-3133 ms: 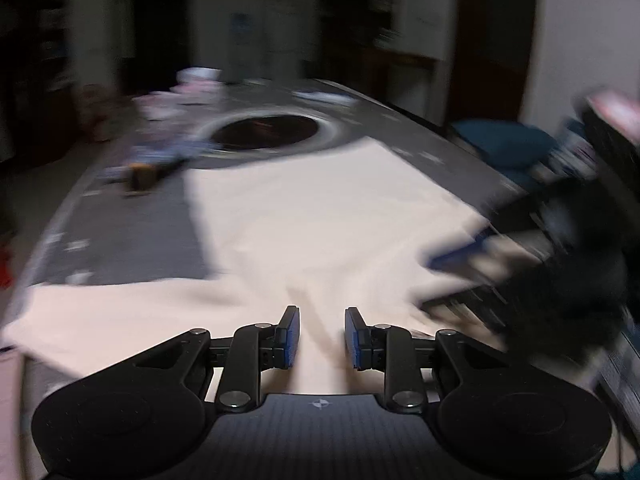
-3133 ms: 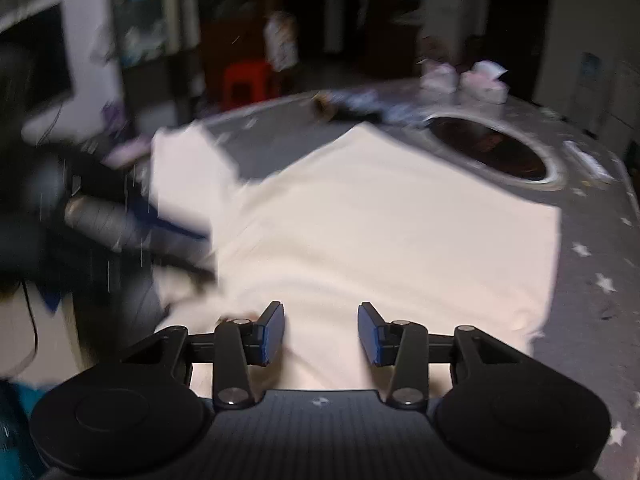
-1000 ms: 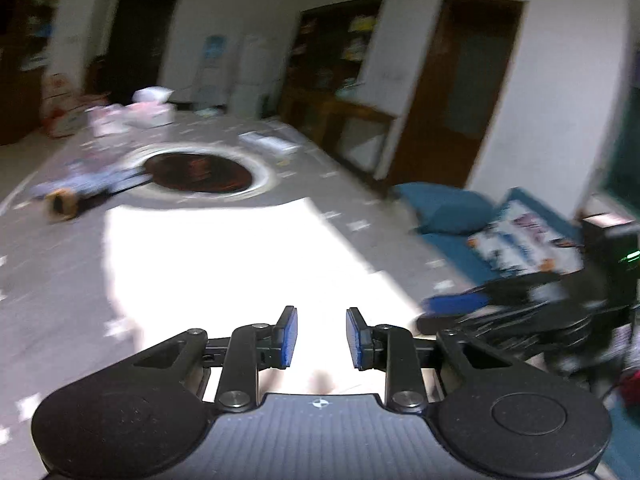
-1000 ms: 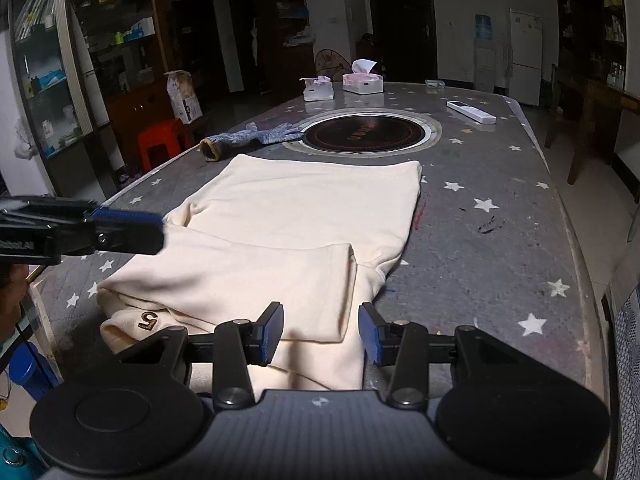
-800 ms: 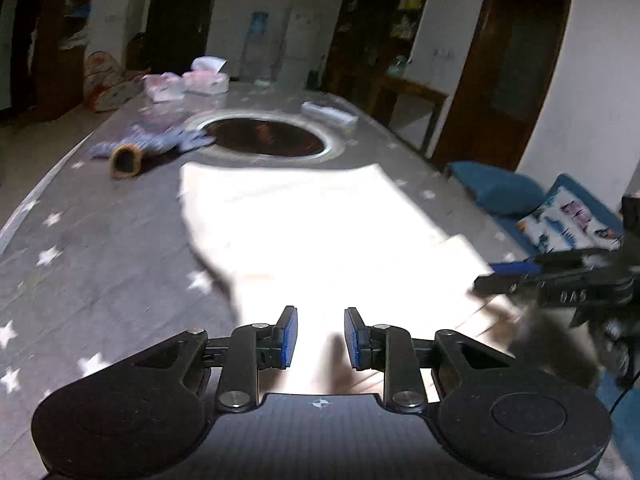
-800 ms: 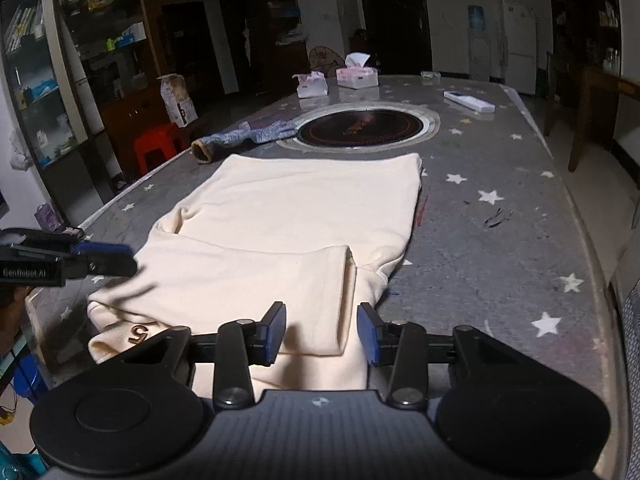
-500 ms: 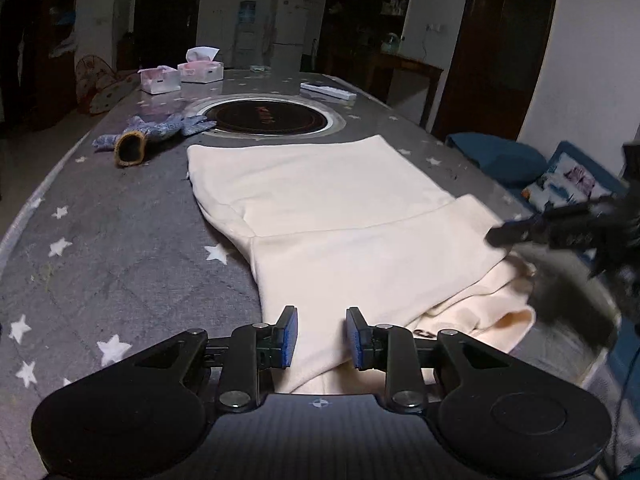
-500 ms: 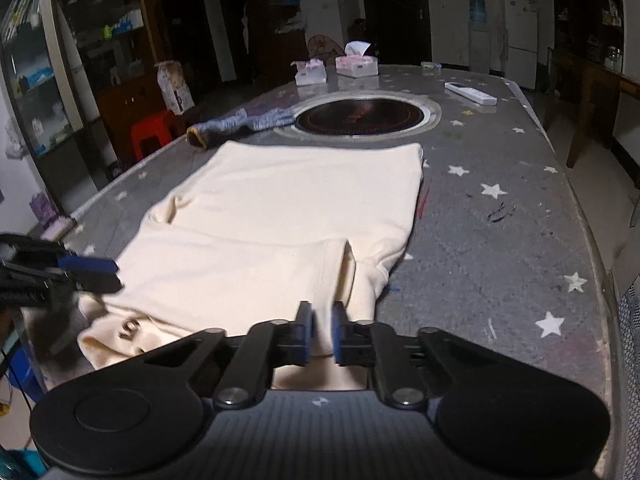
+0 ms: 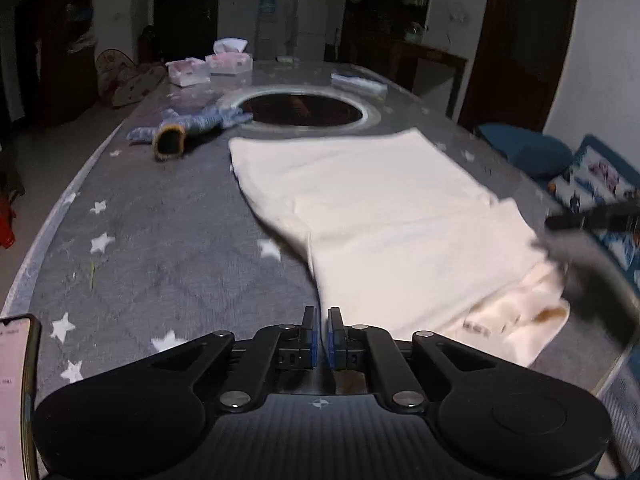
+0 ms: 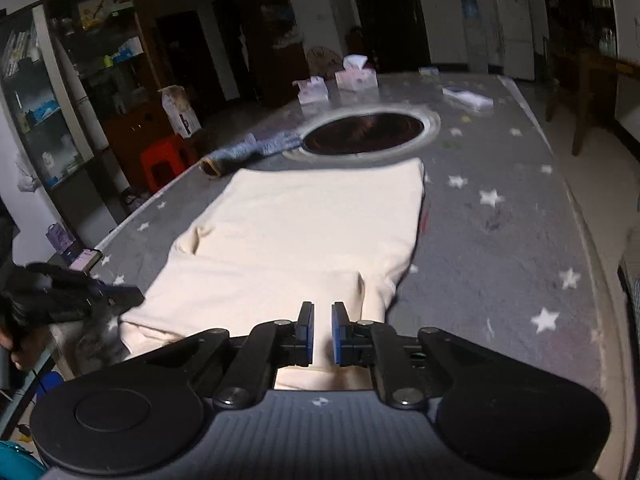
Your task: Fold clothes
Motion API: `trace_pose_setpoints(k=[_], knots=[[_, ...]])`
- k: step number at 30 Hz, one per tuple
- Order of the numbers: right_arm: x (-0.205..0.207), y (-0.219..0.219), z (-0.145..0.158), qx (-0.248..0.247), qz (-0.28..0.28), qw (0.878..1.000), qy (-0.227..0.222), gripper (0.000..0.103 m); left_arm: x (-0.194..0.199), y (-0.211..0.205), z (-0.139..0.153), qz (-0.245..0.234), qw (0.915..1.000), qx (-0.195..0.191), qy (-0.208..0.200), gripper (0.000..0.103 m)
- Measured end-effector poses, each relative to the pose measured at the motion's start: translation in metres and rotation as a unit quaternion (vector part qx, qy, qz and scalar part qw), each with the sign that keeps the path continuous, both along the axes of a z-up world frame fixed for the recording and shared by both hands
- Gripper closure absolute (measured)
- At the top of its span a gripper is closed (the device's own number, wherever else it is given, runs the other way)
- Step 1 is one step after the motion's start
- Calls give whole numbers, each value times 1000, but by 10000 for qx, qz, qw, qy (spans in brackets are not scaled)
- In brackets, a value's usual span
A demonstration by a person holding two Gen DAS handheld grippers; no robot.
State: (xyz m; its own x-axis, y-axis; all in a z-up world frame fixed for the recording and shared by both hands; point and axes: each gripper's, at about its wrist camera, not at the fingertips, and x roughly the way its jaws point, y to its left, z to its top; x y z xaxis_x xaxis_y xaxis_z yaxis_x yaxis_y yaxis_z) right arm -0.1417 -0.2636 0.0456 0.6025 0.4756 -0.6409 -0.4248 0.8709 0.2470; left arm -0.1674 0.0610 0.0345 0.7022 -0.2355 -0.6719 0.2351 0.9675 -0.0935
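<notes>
Shirt (image 9: 384,216), cream, lies flat on the grey surface (image 9: 160,240), long axis running from both grippers toward the round cooktop (image 9: 304,110). Left gripper (image 9: 322,338) pinches its near left edge. Right gripper (image 10: 322,334) is nearly closed over the near right edge; grip uncertain.

My grey star-patterned table (image 9: 168,216) carries the cream folded shirt (image 9: 384,216), a blue knitted sock (image 9: 188,126), pink tissue boxes (image 9: 229,62).

Right tool (image 9: 592,220) blurred; phone (image 9: 16,392) cut off (left edge).
</notes>
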Motion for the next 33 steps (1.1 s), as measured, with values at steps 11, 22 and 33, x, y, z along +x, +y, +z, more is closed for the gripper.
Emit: trace_pose_setpoints(k=[11, 22, 33], knots=[[-14, 13, -8, -229, 322, 9992, -56, 84, 29, -18, -4, 73, 9997, 196, -132, 85], [-25, 14, -26, -518, 546, 9970, 204, 71, 29, -2, -7, 369, 9992, 92, -93, 102], [-22, 17, -28, -555, 654, 9960, 237, 66, 23, -18, 15, -26, 9985, 115, -541, 95]])
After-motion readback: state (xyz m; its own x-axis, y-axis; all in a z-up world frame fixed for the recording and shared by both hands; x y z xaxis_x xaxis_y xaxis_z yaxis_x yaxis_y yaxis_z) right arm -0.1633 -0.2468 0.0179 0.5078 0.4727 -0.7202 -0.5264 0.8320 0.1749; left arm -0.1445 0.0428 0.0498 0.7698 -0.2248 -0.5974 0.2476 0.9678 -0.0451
